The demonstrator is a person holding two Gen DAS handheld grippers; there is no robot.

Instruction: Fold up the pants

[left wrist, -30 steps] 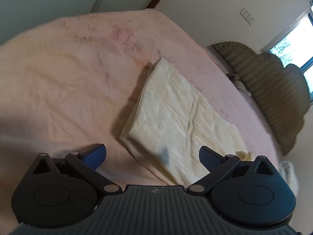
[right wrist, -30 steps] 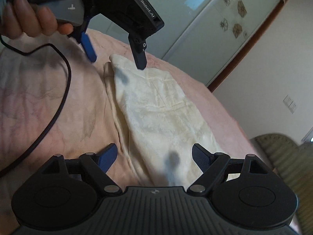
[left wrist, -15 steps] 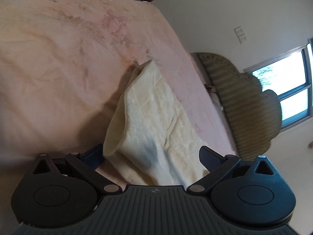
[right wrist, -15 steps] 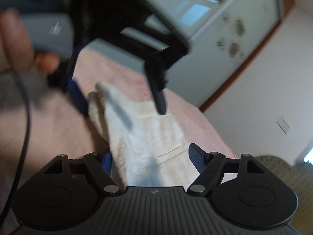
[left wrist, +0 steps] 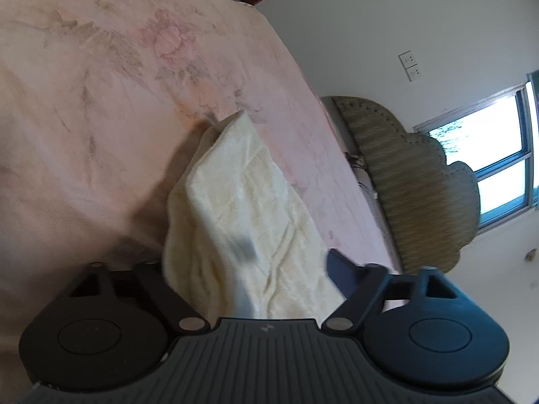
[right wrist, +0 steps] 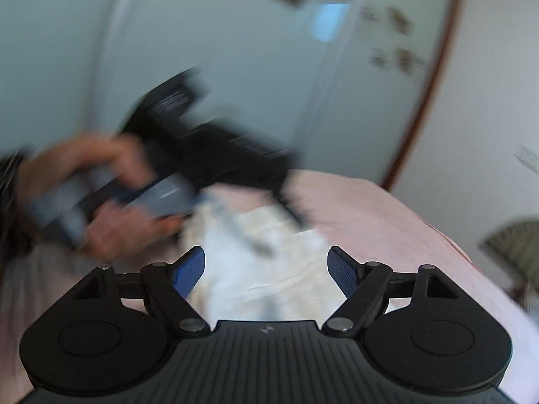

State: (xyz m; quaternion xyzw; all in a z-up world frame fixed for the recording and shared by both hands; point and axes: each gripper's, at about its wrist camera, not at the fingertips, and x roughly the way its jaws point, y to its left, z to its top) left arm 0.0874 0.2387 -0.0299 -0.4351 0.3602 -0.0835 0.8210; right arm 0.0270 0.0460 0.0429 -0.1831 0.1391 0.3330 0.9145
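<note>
pink bedspread (left wrist: 84,107) under cream pants (left wrist: 242,208); both grippers' jaws spread apart.

Cream pants (left wrist: 242,222) rise from the pink bedspread (left wrist: 84,101) between the left gripper's (left wrist: 249,269) spread jaws.

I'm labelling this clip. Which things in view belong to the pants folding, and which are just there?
Job:
cream pants
left gripper
right gripper
pink bedspread under them

Just there:
headboard
window
wall sockets
wardrobe doors
</note>
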